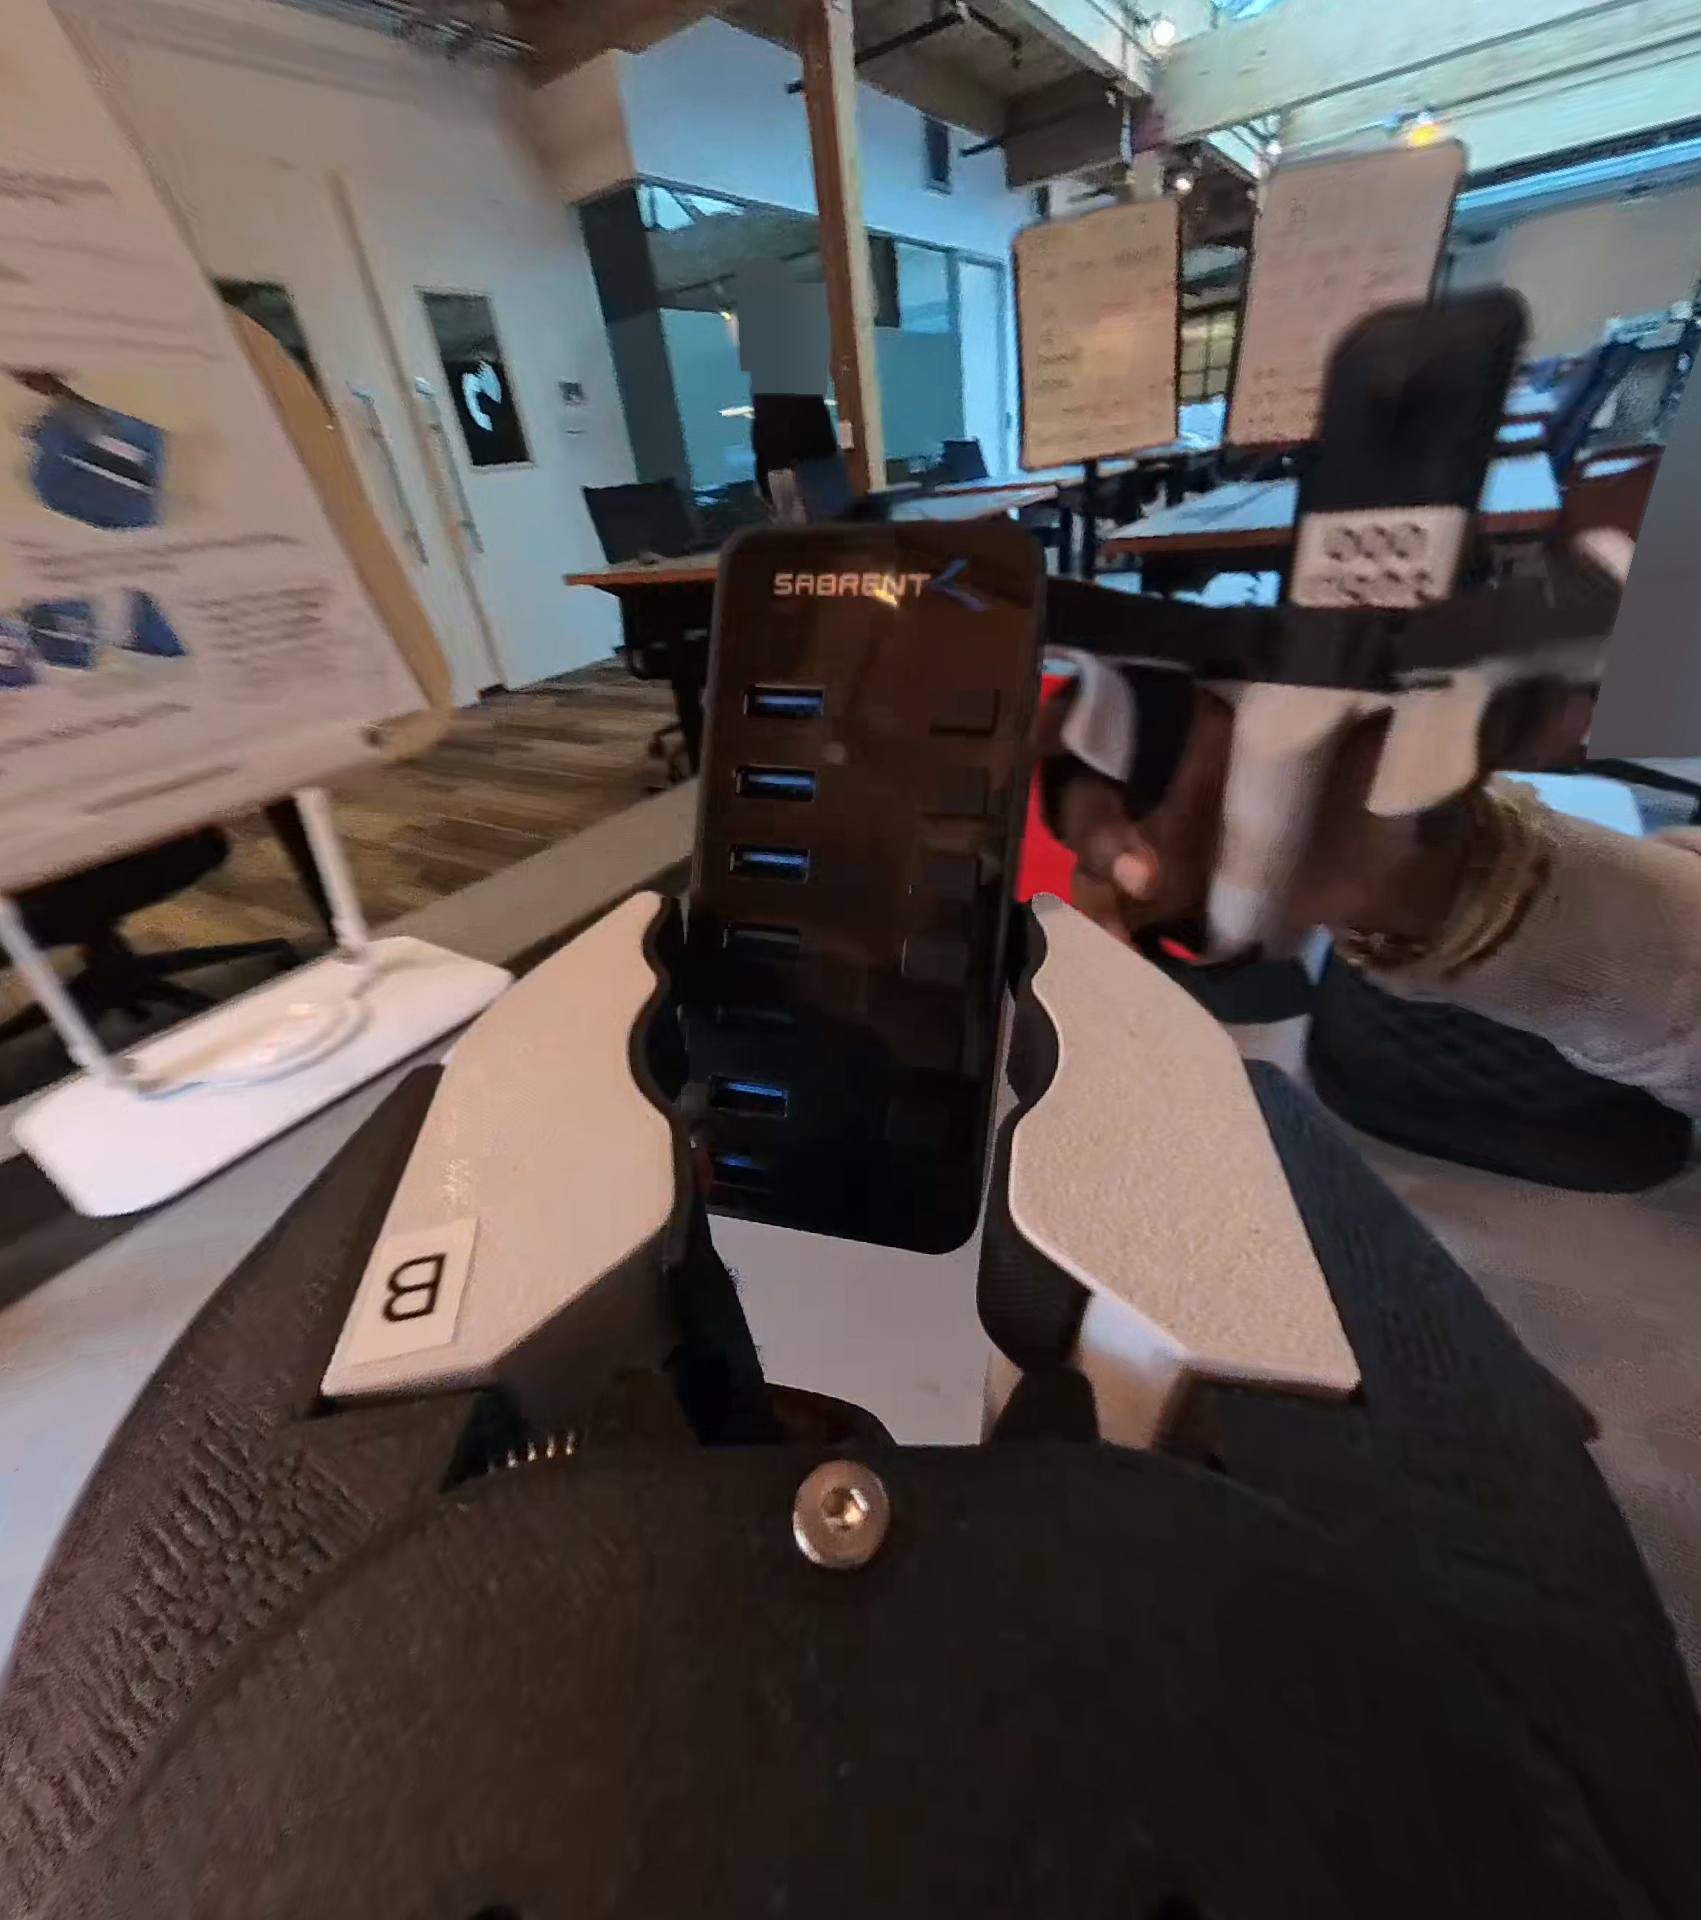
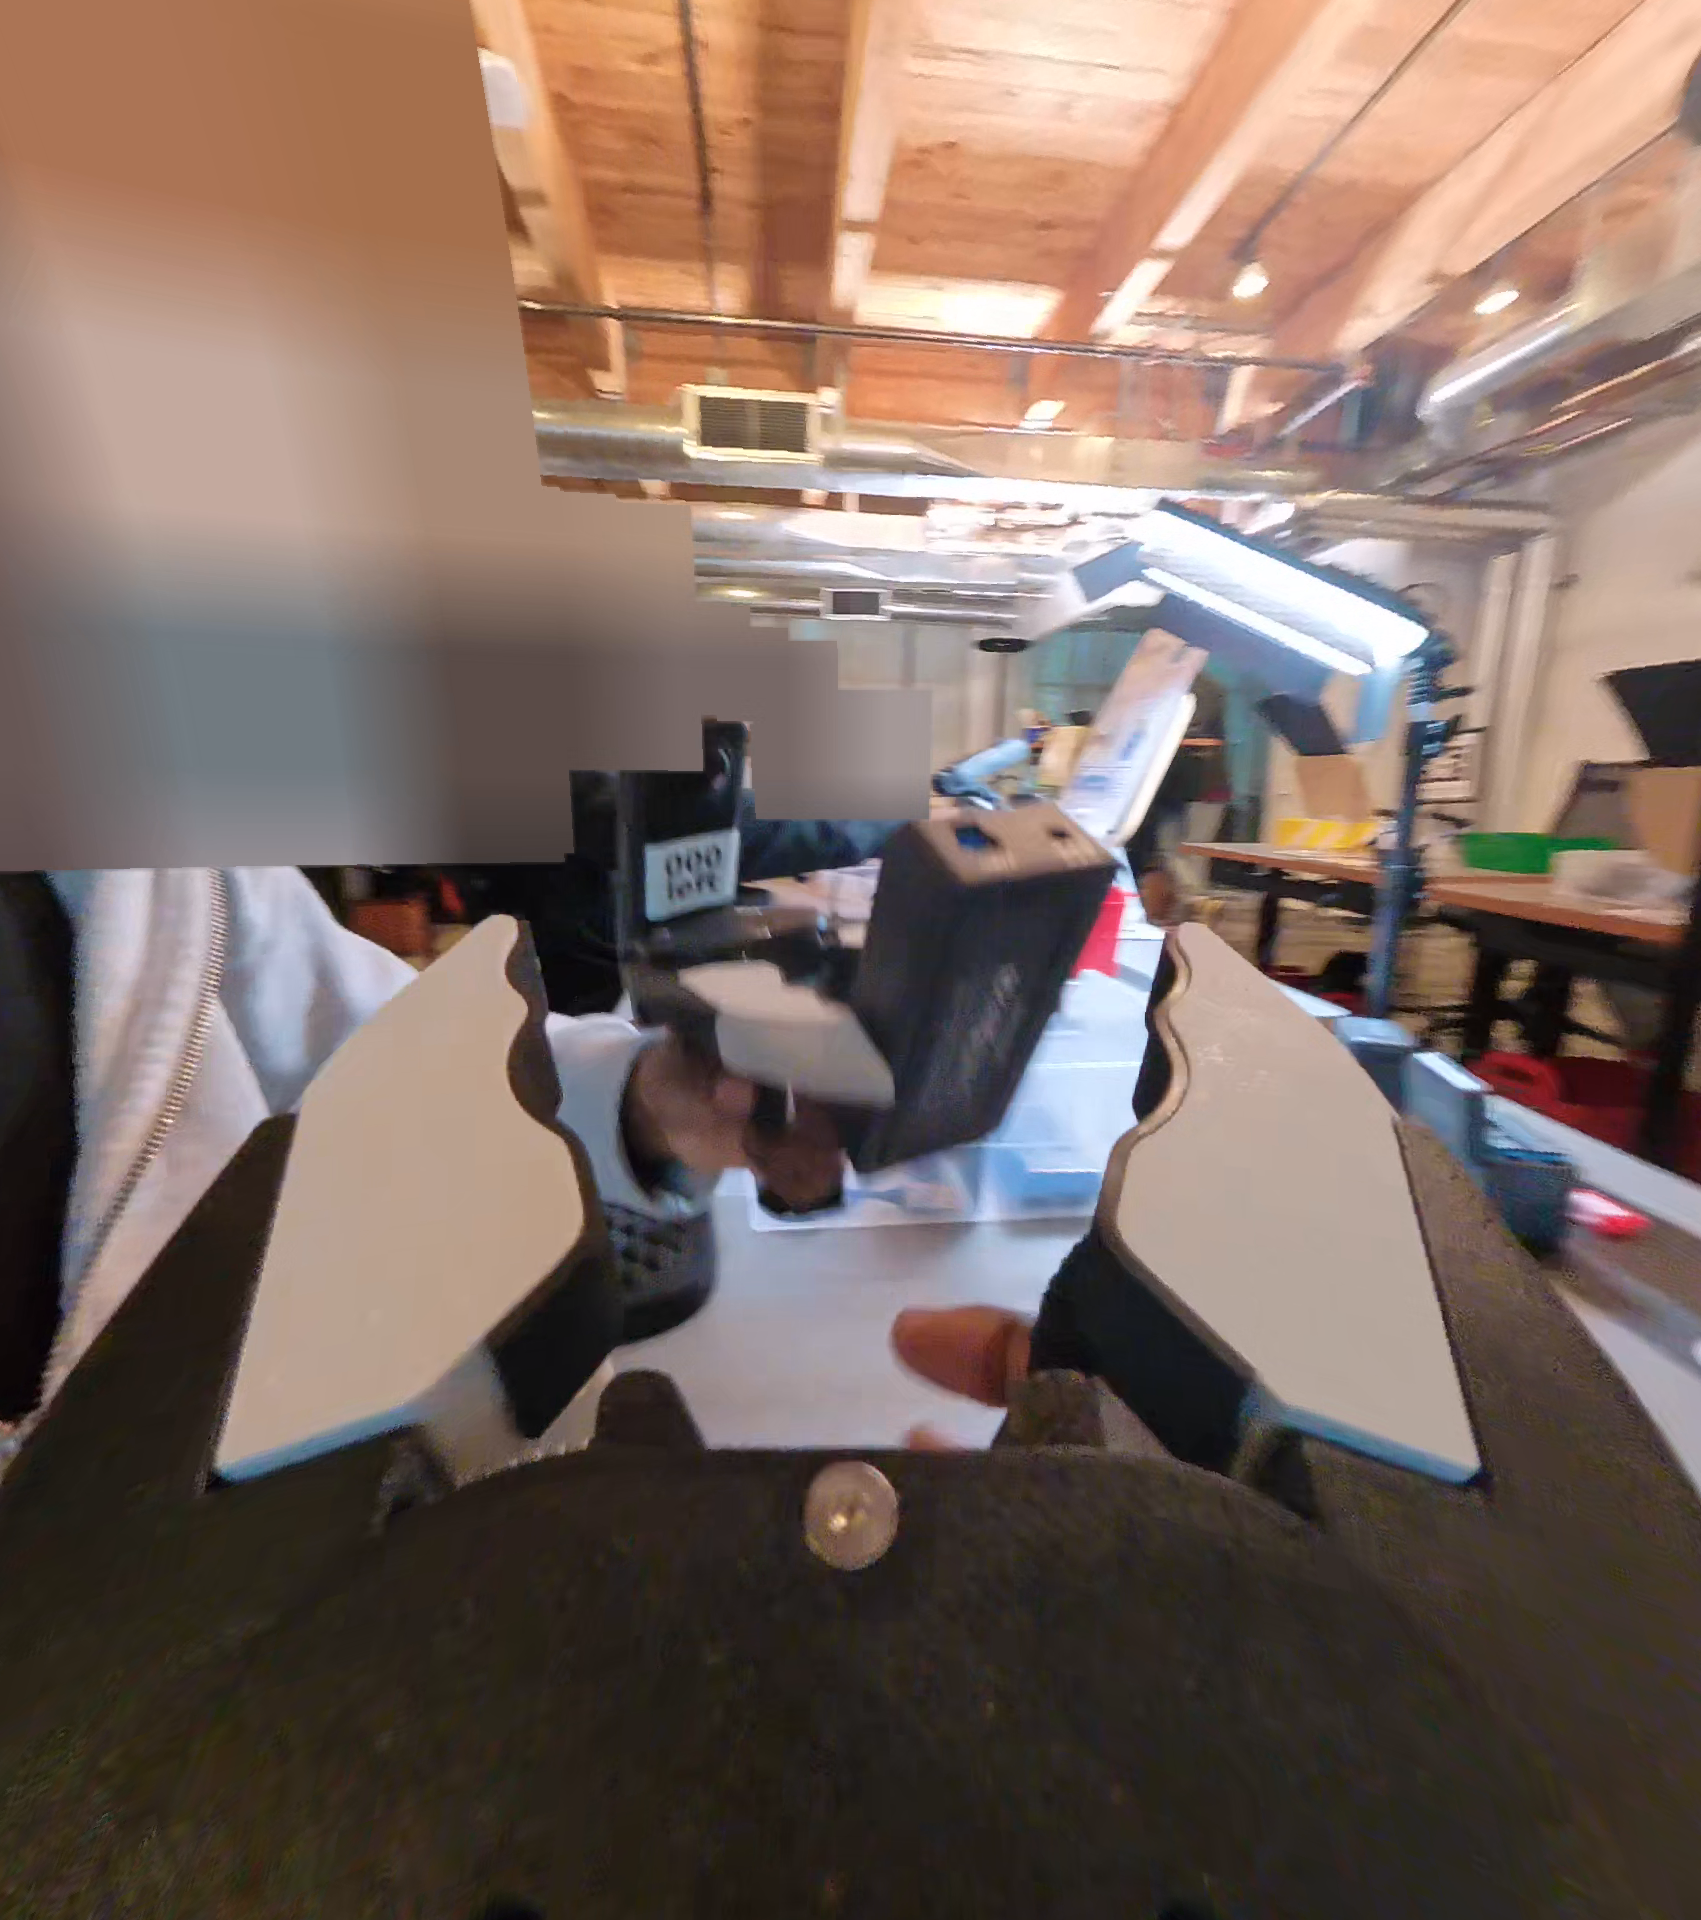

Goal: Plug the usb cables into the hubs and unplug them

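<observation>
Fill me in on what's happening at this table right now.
A person is working with a handheld claw in each hand. The left claw is shut on a black USB hub, holding it up off the grey table. The right claw is open, empty, facing the hub from nearby. No cable shows in any of the hub's visible ports.

Bright, even indoor light; fisheye bending at edges, motion blur perhaps worst on the instruction board point(image 1: 98, 468).
</observation>
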